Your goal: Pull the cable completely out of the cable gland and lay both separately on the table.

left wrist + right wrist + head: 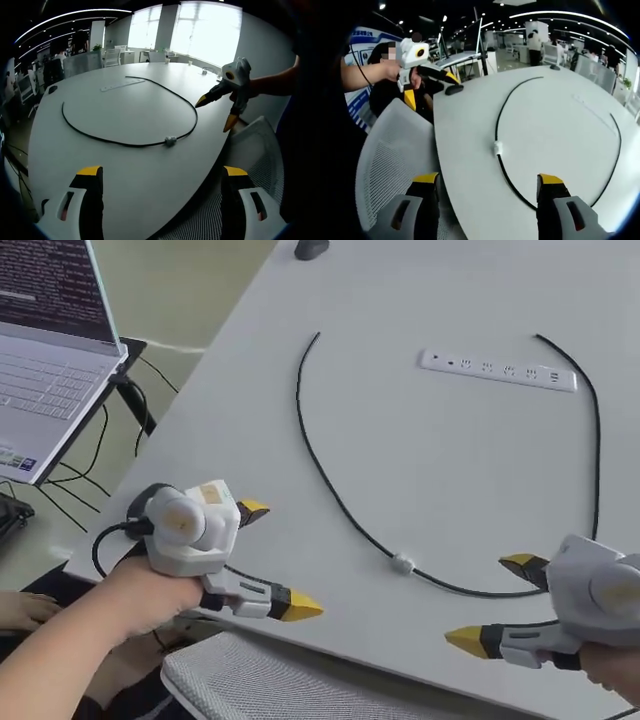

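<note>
on table [440, 470], cable [298, 395] thru gland [402, 563], untouched.

- A white table [430, 500] carries a power strip [497, 370].
- An open laptop [50, 350] stands to its left.
- A mesh chair [260, 685] sits at its near edge.
- Bright windows [200, 30] line the far wall.

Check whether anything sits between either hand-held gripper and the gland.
Nothing visible does. Bare table lies between the gland on the cable and both the left hand-held gripper and the right hand-held gripper, both open. The power strip lies beyond.
</note>
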A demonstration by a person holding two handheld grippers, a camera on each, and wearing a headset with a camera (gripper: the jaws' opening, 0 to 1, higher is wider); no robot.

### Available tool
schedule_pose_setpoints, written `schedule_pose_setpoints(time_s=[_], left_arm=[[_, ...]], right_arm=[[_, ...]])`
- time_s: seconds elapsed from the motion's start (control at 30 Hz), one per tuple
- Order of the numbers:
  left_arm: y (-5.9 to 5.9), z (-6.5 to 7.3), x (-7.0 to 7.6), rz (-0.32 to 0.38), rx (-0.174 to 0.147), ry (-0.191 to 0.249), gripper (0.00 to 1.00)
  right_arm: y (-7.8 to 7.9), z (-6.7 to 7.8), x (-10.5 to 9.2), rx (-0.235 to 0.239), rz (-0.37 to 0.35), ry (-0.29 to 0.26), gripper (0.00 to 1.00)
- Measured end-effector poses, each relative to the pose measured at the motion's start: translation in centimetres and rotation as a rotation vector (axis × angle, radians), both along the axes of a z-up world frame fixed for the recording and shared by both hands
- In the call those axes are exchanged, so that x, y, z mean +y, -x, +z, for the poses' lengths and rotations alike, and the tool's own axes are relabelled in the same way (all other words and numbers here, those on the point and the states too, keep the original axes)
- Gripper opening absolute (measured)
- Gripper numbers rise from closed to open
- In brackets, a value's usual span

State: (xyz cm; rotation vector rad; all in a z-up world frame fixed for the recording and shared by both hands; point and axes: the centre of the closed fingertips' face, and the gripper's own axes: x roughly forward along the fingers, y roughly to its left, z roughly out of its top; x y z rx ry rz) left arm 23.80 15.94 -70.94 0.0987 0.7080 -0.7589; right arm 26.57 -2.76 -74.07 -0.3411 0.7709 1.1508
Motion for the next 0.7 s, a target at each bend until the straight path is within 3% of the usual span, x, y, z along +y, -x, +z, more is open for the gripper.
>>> schedule_pose_setpoints(time_s=[0.7], left_arm=[[-0.2, -1.5, -1.2, -0.058, 0.037, 0.01, 0.97]], right_arm=[[-2.9, -2.2, 3.0, 0.044, -0.036, 0.065, 0.59]])
